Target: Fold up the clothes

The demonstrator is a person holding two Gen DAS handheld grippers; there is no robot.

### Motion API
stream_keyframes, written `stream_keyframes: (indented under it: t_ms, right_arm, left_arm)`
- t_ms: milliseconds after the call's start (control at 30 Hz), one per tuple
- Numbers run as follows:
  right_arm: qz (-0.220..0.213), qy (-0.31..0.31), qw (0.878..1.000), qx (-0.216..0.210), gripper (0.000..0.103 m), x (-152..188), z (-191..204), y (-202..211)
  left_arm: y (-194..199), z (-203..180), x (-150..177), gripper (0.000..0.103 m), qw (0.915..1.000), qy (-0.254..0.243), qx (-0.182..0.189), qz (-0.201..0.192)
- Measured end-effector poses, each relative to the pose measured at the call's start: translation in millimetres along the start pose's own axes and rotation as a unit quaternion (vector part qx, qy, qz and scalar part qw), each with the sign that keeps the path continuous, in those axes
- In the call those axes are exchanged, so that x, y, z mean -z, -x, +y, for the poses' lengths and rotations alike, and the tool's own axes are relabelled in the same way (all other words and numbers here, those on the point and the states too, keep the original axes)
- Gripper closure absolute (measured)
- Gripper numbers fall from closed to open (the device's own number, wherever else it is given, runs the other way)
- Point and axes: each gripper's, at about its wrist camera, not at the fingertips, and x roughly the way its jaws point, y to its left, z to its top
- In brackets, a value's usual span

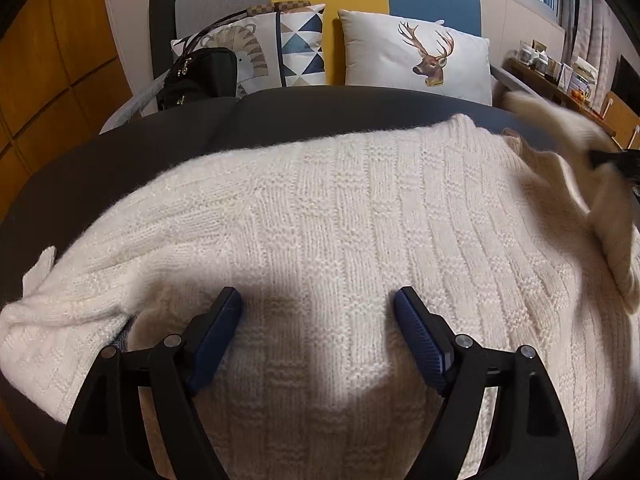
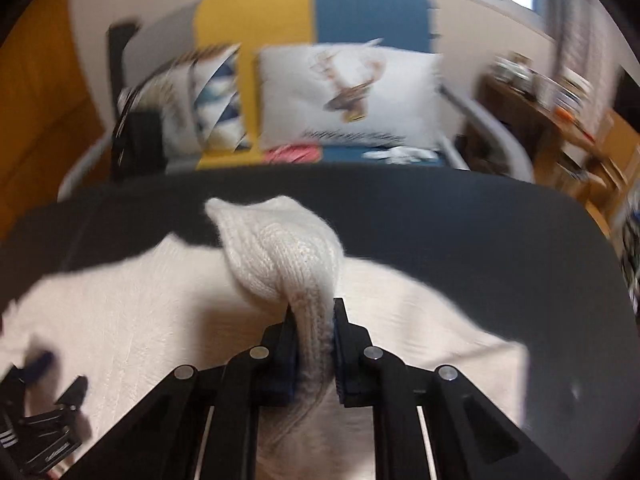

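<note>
Sweater (image 2: 280, 264) sleeve between right gripper (image 2: 314, 312) pads

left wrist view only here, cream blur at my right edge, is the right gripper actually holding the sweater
Observer: Yes. The right gripper is shut on a bunched sleeve of the sweater, lifted off the body.
Operator: anything on the sofa seat behind the table
Observer: A pink item and something white lie on the seat below the deer pillow; too blurred to identify.
Operator: does my left gripper show from there
Observer: Yes, the left gripper sits at the lower left, jaws open over the knit.
</note>
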Motion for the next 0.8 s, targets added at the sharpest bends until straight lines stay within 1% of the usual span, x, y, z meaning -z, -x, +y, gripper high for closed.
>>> stream_keyframes:
  t_ms: [100, 200, 300, 367, 467, 567, 600, 667, 733, 767, 800]
  right_arm:
    - [-0.032, -0.045, 0.998, 0.019, 0.09, 4.1, -49.9, 32.1]
    - [-0.055, -0.093, 0.992, 0.057, 0.09, 14.2, -106.3, 60.9]
    - [-0.055, -0.155, 0.981, 0.103, 0.09, 34.0, -171.5, 79.9]
    - [-0.043, -0.2, 0.97, 0.129, 0.09, 52.8, -212.9, 86.2]
    - [-0.025, -0.245, 0.955, 0.165, 0.09, 80.5, -260.1, 89.6]
    - [-0.011, -0.28, 0.94, 0.195, 0.087, 101.7, -289.0, 92.9]
    - [-0.01, -0.299, 0.933, 0.199, 0.085, 109.0, -296.8, 96.1]
    - [-0.01, -0.333, 0.92, 0.207, 0.078, 122.9, -311.3, 102.9]
    - [-0.036, -0.338, 0.911, 0.235, 0.077, 127.3, -305.0, 118.3]
    - [-0.061, -0.332, 0.907, 0.25, 0.077, 128.4, -295.1, 128.8]
    - [-0.085, -0.326, 0.906, 0.256, 0.077, 128.6, -284.3, 138.2]
  left_arm:
    - [0.3, 0.5, 0.0, 0.021, 1.0, 0.0, 0.0, 0.0]
    - [0.6, 0.5, 0.0, 0.021, 1.0, -0.001, -0.001, 0.0]
    - [0.7, 0.0, -0.1, 0.021, 1.0, -0.002, -0.002, 0.0]
    - [0.6, -0.6, 0.1, 0.021, 1.0, -0.002, -0.003, 0.0]
    - [0.4, -1.5, 0.4, 0.02, 1.0, -0.003, -0.005, 0.0]
    - [0.3, -2.0, 0.5, 0.02, 1.0, -0.003, -0.006, 0.0]
    - [0.3, -2.1, 0.5, 0.02, 1.0, -0.004, -0.006, 0.0]
    - [-0.1, -1.9, 0.5, 0.02, 1.0, -0.003, -0.006, 0.0]
    - [-0.4, -2.3, 0.6, 0.02, 1.0, -0.004, -0.007, 0.0]
    - [-0.5, -2.3, 0.6, 0.02, 1.0, -0.004, -0.007, 0.0]
    - [-0.5, -2.4, 0.6, 0.02, 1.0, -0.004, -0.007, 0.0]
